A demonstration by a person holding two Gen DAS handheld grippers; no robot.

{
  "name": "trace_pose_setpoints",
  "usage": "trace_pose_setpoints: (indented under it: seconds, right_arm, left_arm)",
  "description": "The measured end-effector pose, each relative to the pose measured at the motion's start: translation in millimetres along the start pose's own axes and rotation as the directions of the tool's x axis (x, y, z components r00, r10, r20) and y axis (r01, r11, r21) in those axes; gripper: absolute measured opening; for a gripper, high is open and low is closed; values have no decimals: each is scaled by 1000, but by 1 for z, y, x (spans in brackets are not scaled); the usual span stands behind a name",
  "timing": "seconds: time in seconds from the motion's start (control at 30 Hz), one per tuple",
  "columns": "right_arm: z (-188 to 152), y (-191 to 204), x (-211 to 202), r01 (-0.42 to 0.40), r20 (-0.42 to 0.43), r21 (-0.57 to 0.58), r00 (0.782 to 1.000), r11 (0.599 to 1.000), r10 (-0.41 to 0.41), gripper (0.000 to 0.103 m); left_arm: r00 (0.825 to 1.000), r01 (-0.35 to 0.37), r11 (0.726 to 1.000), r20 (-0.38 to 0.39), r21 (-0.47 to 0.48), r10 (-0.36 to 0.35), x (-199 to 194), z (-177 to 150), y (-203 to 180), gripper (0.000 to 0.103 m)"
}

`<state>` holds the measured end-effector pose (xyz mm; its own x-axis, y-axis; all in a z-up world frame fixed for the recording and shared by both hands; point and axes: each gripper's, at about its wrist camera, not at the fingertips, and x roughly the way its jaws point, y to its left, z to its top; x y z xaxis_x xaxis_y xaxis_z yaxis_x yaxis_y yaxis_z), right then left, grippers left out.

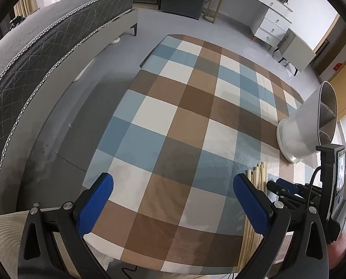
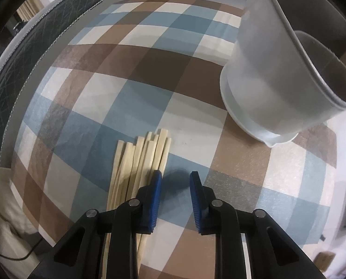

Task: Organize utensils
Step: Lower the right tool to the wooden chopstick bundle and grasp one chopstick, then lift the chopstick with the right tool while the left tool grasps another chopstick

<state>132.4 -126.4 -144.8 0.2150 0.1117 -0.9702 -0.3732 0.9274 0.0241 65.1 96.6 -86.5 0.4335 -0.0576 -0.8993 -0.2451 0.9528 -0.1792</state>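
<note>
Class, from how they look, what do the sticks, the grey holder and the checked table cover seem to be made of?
Sticks: pale, matte, square-cut ends, probably bamboo or light wood.
Grey holder: smooth, uniform walls with a soft sheen and a molded divider, likely plastic; glazed ceramic not ruled out.
Checked table cover: flat printed squares with a faint sheen, possibly vinyl or coated cloth.

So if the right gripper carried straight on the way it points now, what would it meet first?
Most likely the checked tablecloth: the right gripper points steeply down at bare cloth, nothing between its narrowly parted jaws. The chopsticks lie just beside its left finger, possibly touching; depth is unclear.
</note>
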Motion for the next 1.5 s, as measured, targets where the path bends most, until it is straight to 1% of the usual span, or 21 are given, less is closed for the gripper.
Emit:
trace_pose_setpoints:
  seconds: [0.1, 0.23, 0.27, 0.33, 0.47, 0.53, 0.63, 0.67, 0.73, 0.8, 0.87, 0.93, 1.0, 1.07, 1.13, 1.2, 1.27, 1.33, 1.4, 1.43, 1.5]
  right_arm:
    - [4, 4, 1, -1, -8, -6, 1000, 1000, 1, 18]
    - [11, 13, 5, 35, -18, -40, 999, 999, -36, 18]
    - [13, 17, 5, 35, -26, -42, 999, 999, -36, 18]
    - [12, 21, 9, 24, -66, -51, 997, 998, -27, 18]
    - [14, 24, 10, 25, -56, -49, 998, 998, -28, 19]
    - [14, 23, 9, 17, -36, -32, 999, 999, -19, 20]
    - [16, 24, 6, 23, -5, -47, 1000, 999, -23, 20]
    - [18, 26, 6, 23, 3, -46, 1000, 999, -23, 17]
    - [21, 27, 5, 9, 22, -49, 1000, 999, -8, 5]
    - [21, 28, 3, -7, 44, -43, 999, 999, 9, 4]
    - [25, 24, -7, -52, 88, -14, 995, 999, 54, 4]
    - [21, 16, -23, -84, 164, 7, 983, 996, 82, 4]
    - [15, 8, -39, -118, 240, 24, 965, 993, 109, 4]
    - [2, -3, -55, -153, 325, 44, 937, 987, 131, 4]
    - [-8, -13, -65, -187, 385, 65, 911, 980, 148, 4]
    - [-14, -23, -79, -201, 443, 84, 885, 976, 144, 4]
    - [-20, -29, -86, -228, 485, 103, 861, 968, 151, 4]
    - [-26, -42, -96, -244, 523, 124, 840, 962, 146, 4]
    - [-29, -49, -98, -265, 552, 146, 821, 953, 144, 4]
    - [-29, -52, -98, -271, 558, 149, 817, 951, 145, 4]
    - [-34, -60, -105, -284, 581, 159, 801, 946, 143, 4]
  left_arm:
    - [1000, -4, 1000, -7, -8, 4, 2, 0, 3, 100]
    - [1000, -3, 1000, -15, -26, 3, 4, 1, 7, 100]
    - [1000, -15, 999, -14, -32, 15, 3, 1, 8, 100]
    - [1000, -12, 999, -12, -34, 11, 3, 1, 8, 100]
    - [1000, -7, 1000, -13, -21, 7, 3, 0, 6, 100]
    - [1000, -7, 1000, -13, -15, 7, 3, 0, 4, 100]
    - [1000, -9, 1000, -12, -1, 9, 4, -1, 2, 100]
    - [1000, -9, 1000, -16, 2, 9, 6, -1, 3, 100]
    - [1000, -8, 1000, -30, 1, 8, 11, -1, 3, 100]
    - [998, 4, 1000, -56, 0, -4, 18, -3, 3, 100]
    - [996, 19, 1000, -85, -3, -19, 26, -5, 1, 100]
    - [993, 31, 999, -115, -5, -32, 35, -9, -3, 100]
    - [989, 47, 999, -143, -6, -47, 43, -11, -8, 100]
    - [985, 66, 998, -161, -9, -67, 47, -13, -15, 100]
    - [983, 85, 996, -165, -3, -85, 51, -15, -24, 100]
    - [984, 91, 995, -157, 27, -86, 53, -16, -37, 99]
    - [985, 86, 994, -157, 70, -74, 58, -16, -50, 94]
    - [985, 56, 991, -169, 125, -34, 66, -17, -63, 89]
    - [984, 36, 987, -176, 154, -8, 74, -19, -70, 85]
    - [983, 22, 986, -184, 167, 9, 78, -21, -72, 85]
    - [981, 16, 984, -193, 179, 19, 81, -25, -75, 85]
